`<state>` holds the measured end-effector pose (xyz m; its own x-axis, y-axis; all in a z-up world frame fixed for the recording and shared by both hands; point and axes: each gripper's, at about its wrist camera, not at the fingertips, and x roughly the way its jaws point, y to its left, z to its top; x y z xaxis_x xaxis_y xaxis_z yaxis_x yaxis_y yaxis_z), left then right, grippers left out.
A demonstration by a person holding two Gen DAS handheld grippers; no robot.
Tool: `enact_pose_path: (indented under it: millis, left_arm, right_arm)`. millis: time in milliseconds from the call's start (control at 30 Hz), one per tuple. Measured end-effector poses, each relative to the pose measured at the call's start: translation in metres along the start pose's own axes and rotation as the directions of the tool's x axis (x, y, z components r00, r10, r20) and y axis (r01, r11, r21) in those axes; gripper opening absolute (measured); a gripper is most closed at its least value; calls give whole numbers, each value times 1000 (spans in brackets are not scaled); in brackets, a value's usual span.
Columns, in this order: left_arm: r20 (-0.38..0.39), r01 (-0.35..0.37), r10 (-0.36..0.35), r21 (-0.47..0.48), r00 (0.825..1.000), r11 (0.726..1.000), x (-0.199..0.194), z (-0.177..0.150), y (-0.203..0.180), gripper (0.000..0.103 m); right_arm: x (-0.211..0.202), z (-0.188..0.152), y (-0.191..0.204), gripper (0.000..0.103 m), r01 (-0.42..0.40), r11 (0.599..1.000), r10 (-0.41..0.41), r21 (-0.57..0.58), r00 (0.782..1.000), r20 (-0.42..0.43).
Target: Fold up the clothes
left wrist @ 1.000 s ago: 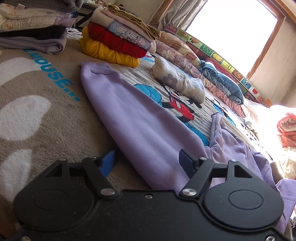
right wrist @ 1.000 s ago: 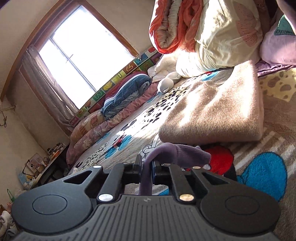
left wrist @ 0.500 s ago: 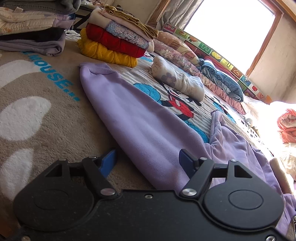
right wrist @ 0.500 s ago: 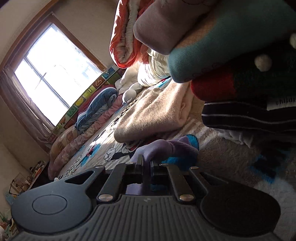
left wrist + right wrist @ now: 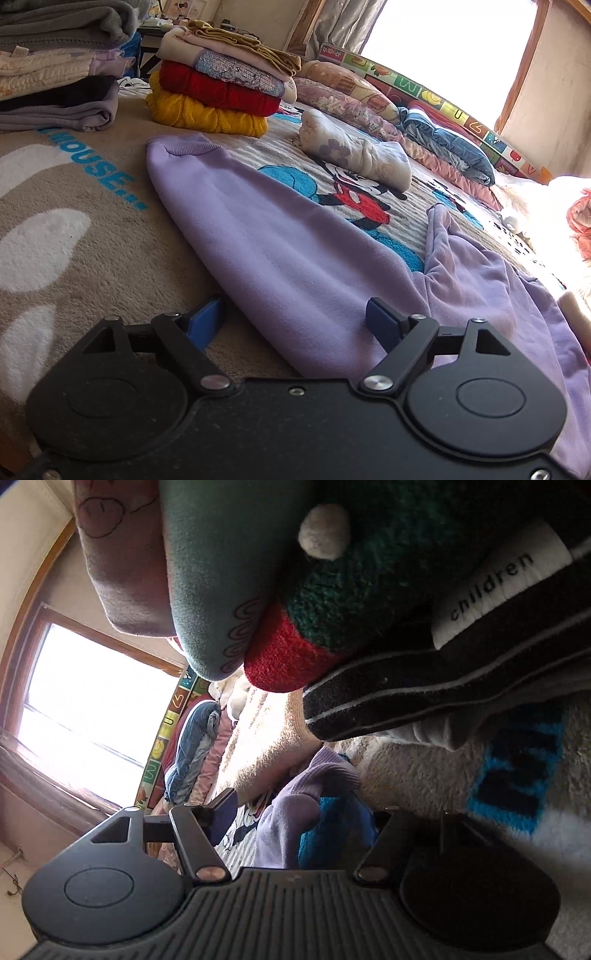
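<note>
A lilac sweatshirt [image 5: 288, 251] lies spread on the cartoon-print blanket [image 5: 66, 229], one sleeve stretched away to its cuff [image 5: 184, 146]. My left gripper [image 5: 295, 317] is open, low over the blanket, its blue pads either side of the sleeve without pinching it. In the right wrist view my right gripper [image 5: 303, 812] is open, and the other lilac sleeve [image 5: 291, 812] with its cuff [image 5: 328, 771] lies loose between the jaws on the blanket.
A stack of folded sweaters [image 5: 221, 92] and a pile of folded blankets [image 5: 55, 74] stand at the far left. A rolled white cloth [image 5: 354, 155] lies mid-bed. Pillows [image 5: 424, 125] line the window side. A stack of folded clothes [image 5: 369, 590] looms just above my right gripper.
My right gripper has opened and let go of the lilac sleeve after carrying it toward the stack of folded clothes. My left gripper has stayed open and nearly still.
</note>
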<state>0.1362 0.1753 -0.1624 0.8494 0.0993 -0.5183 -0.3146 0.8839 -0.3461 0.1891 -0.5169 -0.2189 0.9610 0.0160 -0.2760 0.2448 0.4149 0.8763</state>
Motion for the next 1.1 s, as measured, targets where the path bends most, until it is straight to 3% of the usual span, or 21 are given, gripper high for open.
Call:
enact_pose_path:
  millis: [67, 167, 233, 333, 400, 500, 567, 633, 733, 800, 867, 900, 967, 1000, 1033, 1100]
  left_arm:
    - [1, -4, 4, 15, 1000, 1000, 1, 0, -2, 87]
    - [0, -7, 7, 38, 1000, 999, 2, -1, -4, 88]
    - [-2, 0, 0, 45, 1000, 999, 2, -1, -3, 88]
    - [-4, 8, -8, 53, 1000, 999, 2, -1, -2, 88]
    - [-4, 11, -11, 55, 1000, 998, 2, -1, -2, 88]
    - [-4, 11, -11, 46, 1000, 999, 2, -1, -2, 88]
    - [-3, 8, -8, 48, 1000, 999, 2, -1, -3, 88]
    - [-3, 4, -4, 52, 1000, 999, 2, -1, -4, 88]
    - [-2, 1, -1, 56, 1000, 998, 2, -1, -5, 88]
    - [-2, 0, 0, 57, 1000, 998, 2, -2, -5, 88]
    - [-1, -3, 3, 60, 1000, 998, 2, -2, -5, 88]
    - [-2, -4, 4, 61, 1000, 998, 2, -2, -6, 88]
    - [-3, -1, 1, 53, 1000, 999, 2, -2, -5, 88]
    - [-4, 2, -1, 46, 1000, 999, 2, -1, -4, 88]
    - [-4, 4, -4, 40, 1000, 999, 1, -1, -4, 88]
    - [-4, 6, -5, 38, 1000, 999, 1, -1, -3, 88]
  right_arm:
    - [10, -4, 12, 31, 36, 995, -39, -94, 999, -26]
    - [0, -18, 48, 20, 133, 928, -111, -347, 990, 81]
    - [-6, -24, 62, 19, 188, 868, -135, -460, 980, 146]
    - [-1, -21, 58, 19, 242, 837, -189, -491, 970, 155]
    - [4, -16, 51, 19, 270, 845, -227, -461, 963, 148]
    - [0, -10, 49, 32, 273, 864, -228, -423, 961, 153]
    - [5, -6, 38, 69, 249, 905, -233, -346, 969, 87]
    - [4, -8, 33, 65, 242, 912, -228, -331, 970, 81]
    - [11, -17, 49, 32, 245, 865, -239, -439, 969, 69]
    - [12, -25, 66, 29, 237, 812, -226, -534, 970, 86]
    - [8, -31, 87, 25, 207, 754, -161, -623, 978, 130]
    - [12, -30, 89, 26, 226, 743, -179, -630, 974, 139]
    - [30, -16, 73, 20, 301, 759, -288, -577, 950, 117]
    - [37, -10, 60, 24, 338, 779, -356, -529, 932, 71]
    - [36, -6, 55, 25, 329, 801, -345, -500, 936, 64]
    - [30, -10, 66, 37, 350, 768, -352, -537, 930, 103]
